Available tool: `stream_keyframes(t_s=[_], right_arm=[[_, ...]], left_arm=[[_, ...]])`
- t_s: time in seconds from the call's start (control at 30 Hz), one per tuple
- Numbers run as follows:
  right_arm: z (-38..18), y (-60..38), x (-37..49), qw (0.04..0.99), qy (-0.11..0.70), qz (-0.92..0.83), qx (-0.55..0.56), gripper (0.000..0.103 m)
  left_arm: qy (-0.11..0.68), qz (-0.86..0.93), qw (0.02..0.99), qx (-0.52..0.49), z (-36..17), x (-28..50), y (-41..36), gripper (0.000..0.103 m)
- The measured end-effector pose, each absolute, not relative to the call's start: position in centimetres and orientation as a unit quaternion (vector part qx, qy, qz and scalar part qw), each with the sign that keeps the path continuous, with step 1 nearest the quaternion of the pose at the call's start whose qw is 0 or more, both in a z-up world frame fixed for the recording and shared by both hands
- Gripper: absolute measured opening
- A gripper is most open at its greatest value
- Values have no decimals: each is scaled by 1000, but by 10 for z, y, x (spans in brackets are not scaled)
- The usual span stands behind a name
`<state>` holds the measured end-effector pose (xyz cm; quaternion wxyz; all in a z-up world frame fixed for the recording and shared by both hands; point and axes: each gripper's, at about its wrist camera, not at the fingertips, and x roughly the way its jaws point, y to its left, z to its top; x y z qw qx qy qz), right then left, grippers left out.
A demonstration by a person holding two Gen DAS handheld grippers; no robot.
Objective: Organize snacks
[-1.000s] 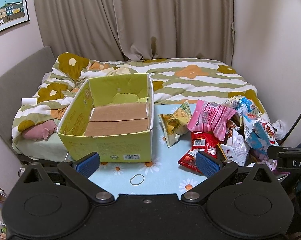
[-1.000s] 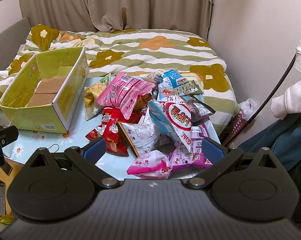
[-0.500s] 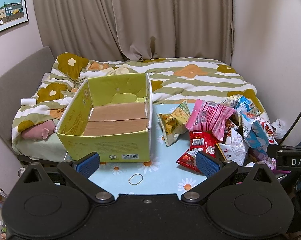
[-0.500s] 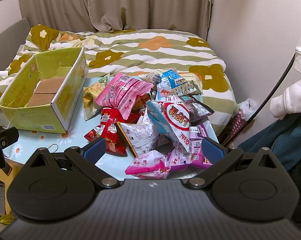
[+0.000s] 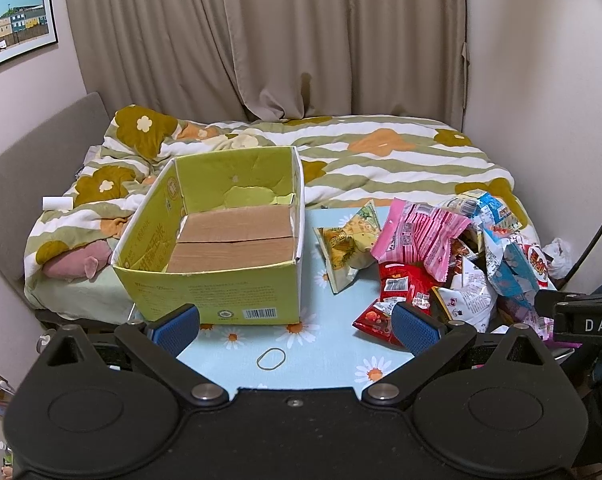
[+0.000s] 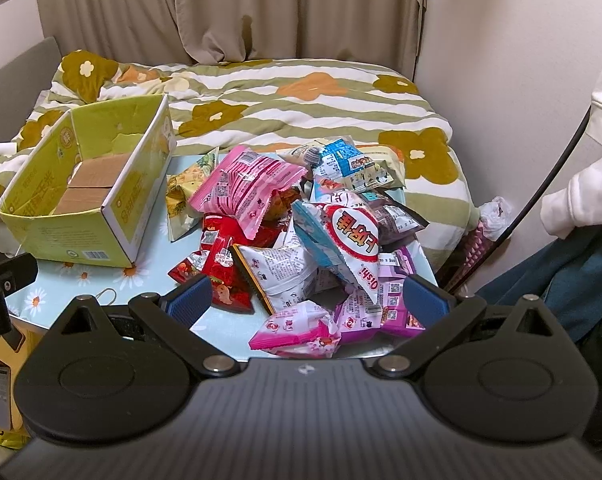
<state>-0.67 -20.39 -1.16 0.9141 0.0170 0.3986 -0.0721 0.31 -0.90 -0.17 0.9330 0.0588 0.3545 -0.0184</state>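
Both tools, the left tool (image 5: 295,326) and right tool (image 6: 307,300), hang released and empty over the flower-print bench (image 5: 333,344); one yellow-green cardboard box (image 5: 221,248) sits far left, holding nothing; roughly a dozen crinkly foil snack packets (image 6: 301,248) lie heaped just right of it; sorting seems not yet begun; next, likely pinch a top packet by its edge.

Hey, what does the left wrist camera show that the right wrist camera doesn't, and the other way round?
Only the left wrist view shows the pink plush toy beside the bed and the whole framed picture.

Only the right wrist view shows a person's white sleeve and the small pink packet at the pile's near edge.

Both show the green box, holding no snacks, the snack pile, the rubber band and the flowered table.
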Motion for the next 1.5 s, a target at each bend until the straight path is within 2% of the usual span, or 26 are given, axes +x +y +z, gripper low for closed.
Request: stream_keyframes(t_s=[0.9,1.2,1.5], right_arm=[[-9,-209,-3,913,401,-73,14,103],[-27,-256,3,912,397,-90,44,103],[-42,-319,49,902,415,-56,102,103]], left_arm=[[370,-36,926,57,0,16,-11,103],[383,-109,914,73,-28,35,-55,103],[380,-122,911,99,-54,77,-112,103]])
